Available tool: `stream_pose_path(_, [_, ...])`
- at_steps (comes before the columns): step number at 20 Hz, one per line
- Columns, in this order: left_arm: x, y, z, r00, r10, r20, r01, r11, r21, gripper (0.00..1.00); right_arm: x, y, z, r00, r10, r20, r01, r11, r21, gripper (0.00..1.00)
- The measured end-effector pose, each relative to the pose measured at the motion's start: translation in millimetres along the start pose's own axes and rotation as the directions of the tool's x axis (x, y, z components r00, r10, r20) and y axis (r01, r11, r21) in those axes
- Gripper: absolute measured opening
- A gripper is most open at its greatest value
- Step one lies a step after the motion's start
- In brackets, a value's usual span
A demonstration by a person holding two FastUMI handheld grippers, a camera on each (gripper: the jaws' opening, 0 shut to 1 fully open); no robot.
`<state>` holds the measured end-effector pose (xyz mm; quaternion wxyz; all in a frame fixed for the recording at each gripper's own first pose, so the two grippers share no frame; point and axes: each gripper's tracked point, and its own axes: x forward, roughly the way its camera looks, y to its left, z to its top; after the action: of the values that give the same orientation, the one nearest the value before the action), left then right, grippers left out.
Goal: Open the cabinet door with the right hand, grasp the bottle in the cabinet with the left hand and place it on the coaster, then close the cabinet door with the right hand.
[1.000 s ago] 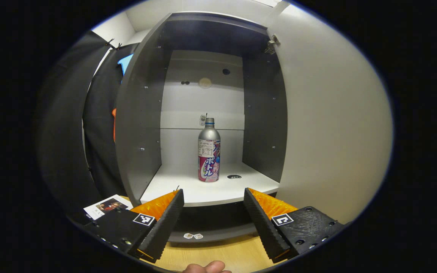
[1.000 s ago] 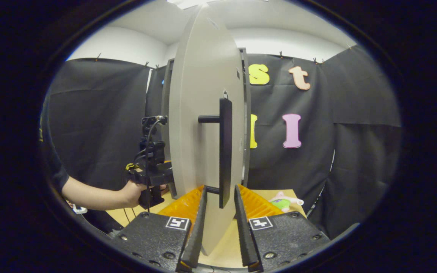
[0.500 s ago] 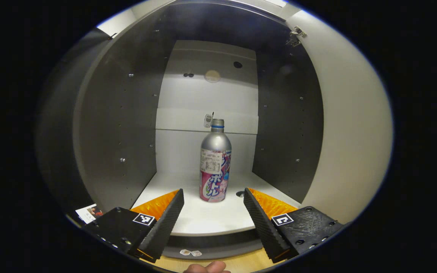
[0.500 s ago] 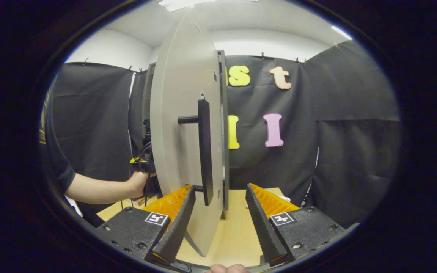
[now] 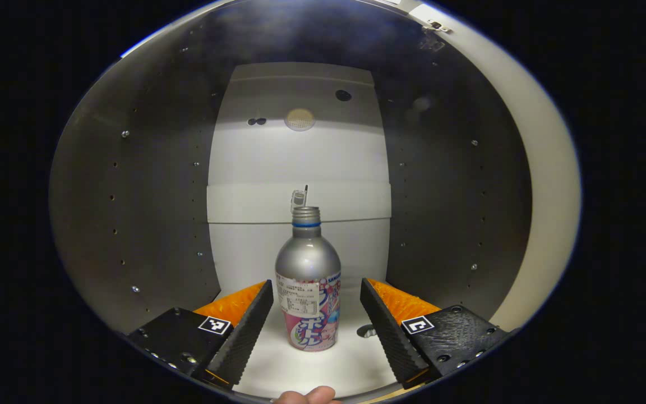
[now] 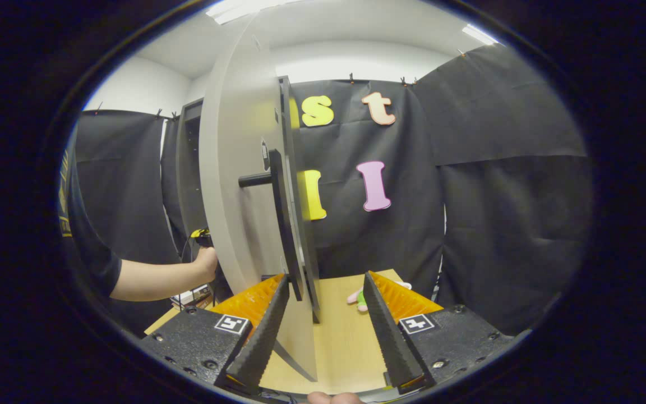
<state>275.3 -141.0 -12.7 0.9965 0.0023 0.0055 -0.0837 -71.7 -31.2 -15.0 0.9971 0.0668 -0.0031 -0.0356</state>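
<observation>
— Where's the bottle (image 5: 308, 303) right now?

— Upright on the white shelf (image 5: 328, 370) inside the cabinet (image 5: 149, 213), toward the front, with the left hand-held gripper (image 5: 316, 322) lined up on it. Its two fingers are spread, one on each side of the lower body, and neither seems to touch the bottle yet.

— So the grasp comes next?

— That's my reading. The door (image 6: 233, 185) stands wide open, and the right hand-held gripper (image 6: 323, 331) sits just beside its near edge with fingers spread around nothing — the dark handle (image 6: 281, 219) is a little ahead and to the left of them, free.

— What would make the pick clean?

— Push in a bit farther so the pads sit around the widest part of the body, not the tapering shoulder. It looks like smooth metal, so I'd guess it could slip if pinched too high. Keep the hand-held gripper level and centred — the bottle looks slightly left of the middle between the fingers, so a lopsided close might nudge it over before both pads bite.

— And after closing?

— Lift only a little, then draw straight back out, clear of the grey side walls. The arm (image 6: 160, 278) reaching in passes close to the door, so the right hand should hold off from swinging it.
</observation>
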Motion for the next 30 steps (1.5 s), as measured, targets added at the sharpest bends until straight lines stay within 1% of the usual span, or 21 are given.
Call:
stream_pose_path(2, [9, 7, -1, 1.000, 0.022, -0.003, -0.022, 1.000, -0.005, 0.95, -1, -3, 3, 1.000, -0.006, 0.008, 0.006, 0.999, -0.042, 0.83])
stream_pose_path(5, [25, 16, -9, 0.998, 0.051, -0.032, -0.050, 0.999, 0.014, 0.95, -1, -3, 1, 1.000, 0.010, 0.004, -0.010, 1.000, -0.029, 0.83])
stream_pose_path(7, [33, 15, -17, 0.997, 0.047, -0.053, -0.047, 0.999, 0.015, 0.96, 1, -2, 1, 1.000, 0.018, 0.003, -0.018, 1.000, -0.018, 0.83])
stream_pose_path(11, [35, 11, -16, 0.998, 0.031, -0.048, -0.031, 0.999, -0.013, 0.95, 1, -3, 1, 1.000, 0.017, 0.000, -0.017, 1.000, -0.020, 0.83])
stream_pose_path(14, [33, 10, -16, 0.997, 0.043, -0.058, -0.043, 0.999, 0.004, 0.79, 3, -2, 0, 1.000, 0.026, -0.002, -0.026, 0.999, -0.021, 0.83])
stream_pose_path(16, [30, 11, -16, 0.996, 0.047, -0.071, -0.046, 0.999, 0.011, 0.78, 2, -3, 0, 1.000, 0.028, -0.002, -0.028, 1.000, -0.012, 0.83])
stream_pose_path(18, [26, 10, -16, 0.996, 0.040, -0.083, -0.041, 0.999, -0.017, 0.78, 2, -2, 0, 0.999, 0.034, -0.002, -0.034, 0.999, -0.003, 0.83])
stream_pose_path(20, [25, 12, -10, 0.995, 0.042, -0.087, -0.044, 0.999, -0.022, 0.78, 2, -1, 0, 0.999, 0.037, -0.001, -0.037, 0.999, 0.001, 0.83])
stream_pose_path(23, [18, 15, -2, 0.998, 0.034, -0.058, -0.036, 0.999, -0.031, 0.78, 4, -1, 1, 0.999, 0.051, 0.001, -0.051, 0.999, 0.009, 0.83])
stream_pose_path(27, [14, 20, -1, 0.997, 0.049, -0.063, -0.051, 0.998, -0.040, 0.77, 5, -1, -2, 0.997, 0.081, 0.011, -0.081, 0.995, 0.064, 0.83])
stream_pose_path(30, [13, 22, 3, 0.997, 0.057, -0.043, -0.060, 0.997, -0.051, 0.78, 7, 0, -4, 0.995, 0.103, 0.012, -0.104, 0.988, 0.113, 0.83])
